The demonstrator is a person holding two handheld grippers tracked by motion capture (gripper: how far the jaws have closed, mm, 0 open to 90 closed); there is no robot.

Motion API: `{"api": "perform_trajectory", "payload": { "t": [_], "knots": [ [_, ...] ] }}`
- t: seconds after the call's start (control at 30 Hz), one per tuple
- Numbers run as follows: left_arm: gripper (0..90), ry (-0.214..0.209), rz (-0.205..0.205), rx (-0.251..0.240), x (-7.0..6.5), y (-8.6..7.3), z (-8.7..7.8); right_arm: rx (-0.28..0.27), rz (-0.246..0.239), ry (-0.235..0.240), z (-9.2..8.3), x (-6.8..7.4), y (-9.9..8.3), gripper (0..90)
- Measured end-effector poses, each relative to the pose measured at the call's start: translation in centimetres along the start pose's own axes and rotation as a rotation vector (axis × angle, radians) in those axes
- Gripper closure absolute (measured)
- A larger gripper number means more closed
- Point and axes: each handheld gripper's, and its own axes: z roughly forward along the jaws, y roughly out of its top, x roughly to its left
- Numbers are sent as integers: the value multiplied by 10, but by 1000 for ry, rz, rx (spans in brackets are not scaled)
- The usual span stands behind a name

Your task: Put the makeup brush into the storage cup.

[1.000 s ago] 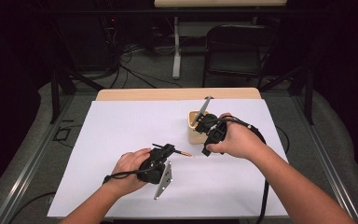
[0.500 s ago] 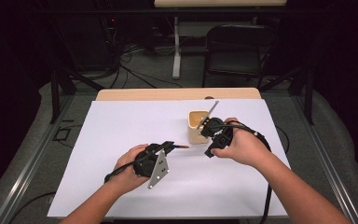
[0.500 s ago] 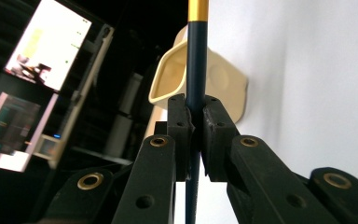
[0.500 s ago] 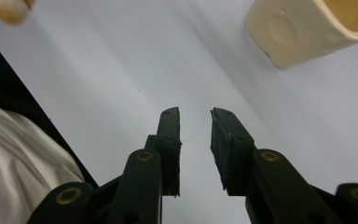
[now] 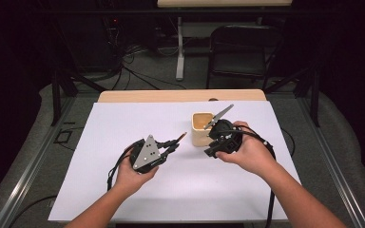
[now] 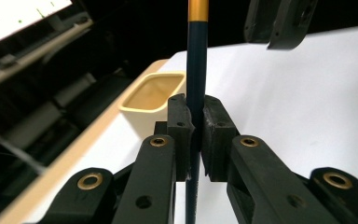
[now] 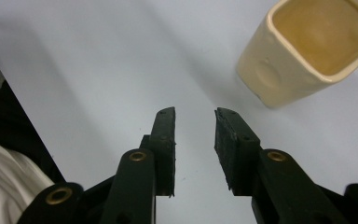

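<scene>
My left gripper (image 5: 168,146) is shut on a dark blue pencil (image 6: 196,56) with a gold band; the shaft runs up between the pads (image 6: 214,126). In the high view the pencil (image 5: 178,139) points right toward a cream square cup (image 5: 202,129) on the white table cover. The cup (image 6: 153,99) stands empty ahead and to the left of my left jaws. My right gripper (image 5: 213,149) sits just right of the cup. Its jaws (image 7: 193,114) have just been opening and stand open over bare cover, with the cup (image 7: 307,51) at upper right.
The white cover (image 5: 123,123) lies over a wooden table (image 5: 180,96) whose far edge shows behind it. A black folding chair (image 5: 242,52) and floor cables stand beyond the table. My right gripper (image 6: 279,23) hangs at the top of the left gripper view.
My left gripper has moved farther from the person and rolled, so its grey plate now faces up, pencil still held. My right gripper has tilted and come slightly away from the cup.
</scene>
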Motion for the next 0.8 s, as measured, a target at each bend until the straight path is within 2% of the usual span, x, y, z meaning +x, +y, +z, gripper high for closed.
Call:
{"api": "perform_trajectory", "payload": {
  "t": [0.07,0.1,0.17,0.33,0.47,0.6,0.8],
  "knots": [
    [835,-28,-60,-22,0,-2,2,-42,3,-1,-2,0,-4,681],
    [835,-40,-82,-31,0,-2,3,-76,6,-2,-3,0,-7,681],
    [835,-57,-125,-49,0,-1,4,-109,11,-7,-5,0,-11,681],
    [834,-101,-216,-91,-1,-1,7,-206,29,-8,-8,0,-23,675],
    [834,-119,-237,-94,-5,-1,12,-277,42,-19,-9,1,-29,679],
    [834,-128,-264,-101,-6,-2,14,-363,53,-12,-11,3,-35,688],
    [835,-126,-281,-95,-7,-2,17,-493,87,35,-5,4,-42,697]
  ]
}}
